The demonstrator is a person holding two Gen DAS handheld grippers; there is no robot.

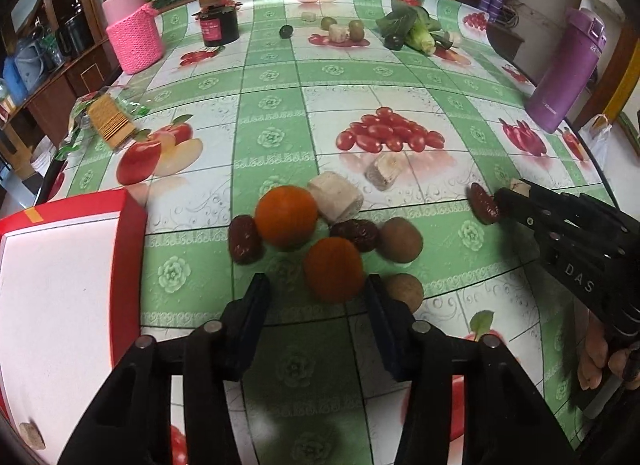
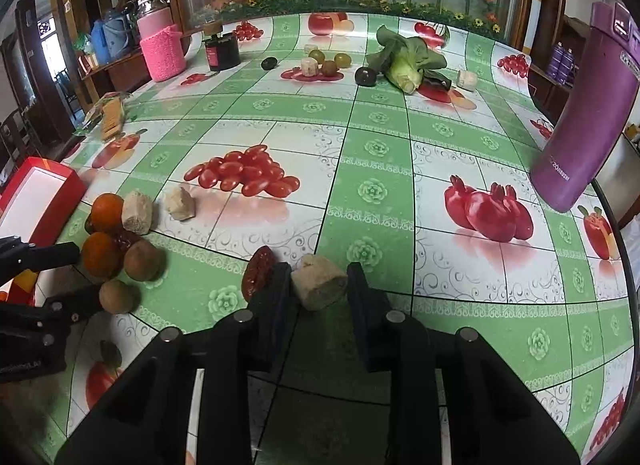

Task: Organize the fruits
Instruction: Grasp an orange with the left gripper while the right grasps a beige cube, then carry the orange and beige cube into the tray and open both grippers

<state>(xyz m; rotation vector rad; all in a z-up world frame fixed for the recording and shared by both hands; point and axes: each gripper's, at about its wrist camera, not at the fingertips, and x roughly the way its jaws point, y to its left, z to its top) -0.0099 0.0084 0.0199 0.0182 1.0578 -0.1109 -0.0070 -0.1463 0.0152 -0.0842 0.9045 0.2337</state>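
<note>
At the far left sits the red box [image 1: 60, 265], its white inside almost bare, and we judge it to be where the fruit should go, so we are at the picking-up step on both sides. Just right of the box lies the cluster: a red date [image 1: 245, 239], two oranges, a beige chunk and two brown kiwis. Our left gripper [image 1: 316, 297] stands part-spread around the nearer orange [image 1: 334, 269]; its right finger [image 1: 380, 305] looks to be against the fruit's side while the left finger stands off with bare cloth between, so the orange is framed, not yet pinched. The lower kiwi [image 1: 406, 293] lies just outside the right finger. Next we must close squarely across the round orange without shoving the kiwi or rolling the fruit away. Farther right, our right gripper [image 2: 318, 285] brackets a pale beige chunk [image 2: 318, 283] resting on the tablecloth [image 2: 376, 145]; the jaws are narrow, but we cannot tell whether both pads press. A second red date [image 2: 258, 273] lies just outside its left finger, touching or nearly so.
</note>
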